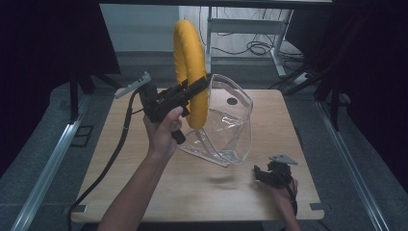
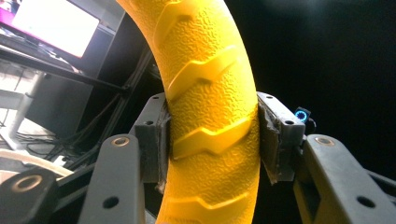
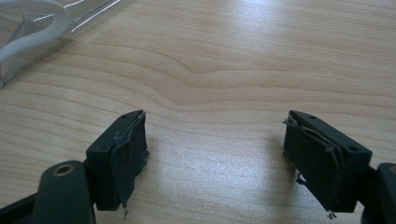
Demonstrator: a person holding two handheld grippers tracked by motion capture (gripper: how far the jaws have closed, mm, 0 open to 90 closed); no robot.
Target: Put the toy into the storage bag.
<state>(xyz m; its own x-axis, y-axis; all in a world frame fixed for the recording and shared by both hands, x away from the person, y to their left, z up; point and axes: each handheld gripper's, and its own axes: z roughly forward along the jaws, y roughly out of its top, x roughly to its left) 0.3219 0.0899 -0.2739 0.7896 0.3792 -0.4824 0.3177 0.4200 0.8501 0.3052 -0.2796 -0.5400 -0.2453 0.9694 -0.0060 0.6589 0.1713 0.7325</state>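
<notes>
Left gripper (image 1: 196,90) raised above the wooden table (image 1: 144,183), jaws clamped on both sides of a yellow ring (image 1: 191,72) with raised chevron ridges, ring upright, its lower end just in front of the clear plastic bag (image 1: 226,125). Right gripper (image 3: 215,154) low over the table, near the bag's front right corner, jaws spread wide, nothing between them.

wooden table (image 1: 144,192), clear plastic bag (image 1: 231,130) on it

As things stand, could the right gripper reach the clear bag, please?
Probably yes: the right gripper is open, holds nothing, and bare table lies between it and the clear bag.
</notes>
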